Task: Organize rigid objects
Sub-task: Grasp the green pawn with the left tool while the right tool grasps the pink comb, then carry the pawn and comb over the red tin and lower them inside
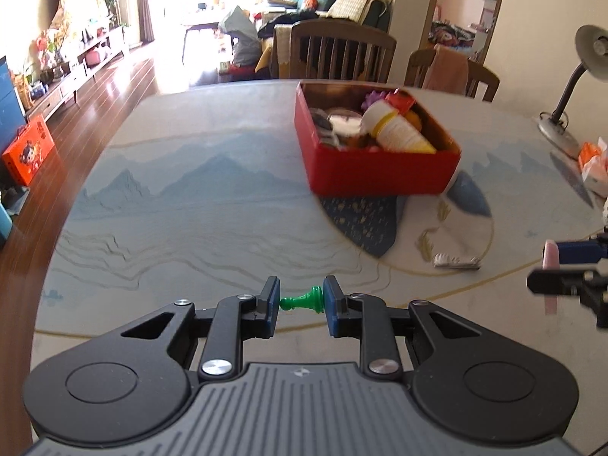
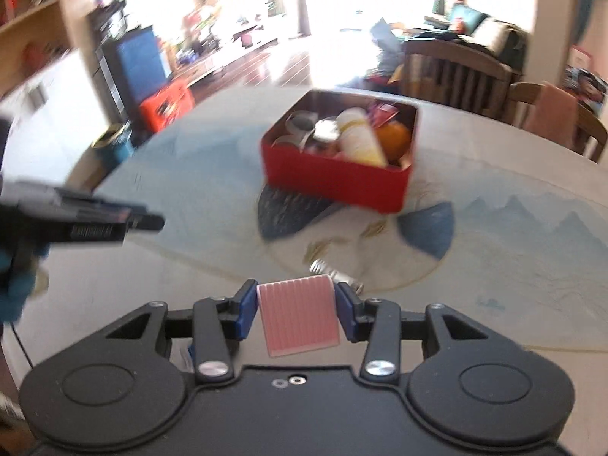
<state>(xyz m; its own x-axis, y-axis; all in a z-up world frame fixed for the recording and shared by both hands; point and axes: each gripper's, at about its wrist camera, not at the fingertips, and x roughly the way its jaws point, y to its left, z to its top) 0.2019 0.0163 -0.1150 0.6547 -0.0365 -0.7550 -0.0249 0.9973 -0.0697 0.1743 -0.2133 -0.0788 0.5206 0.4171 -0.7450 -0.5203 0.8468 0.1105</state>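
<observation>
Desk lamp [image 1: 581, 87] on table [image 1: 190, 197]; wooden chairs [image 1: 342, 53] behind.

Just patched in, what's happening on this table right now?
A person is tidying small items into the open red tin box, which already holds a white bottle and other bits. The left gripper holds a small green chess pawn sideways between its pads. The right gripper clamps a pink ribbed rectangular block. Both are off the table, short of the box. A small silver metal piece remains on the table.
</observation>
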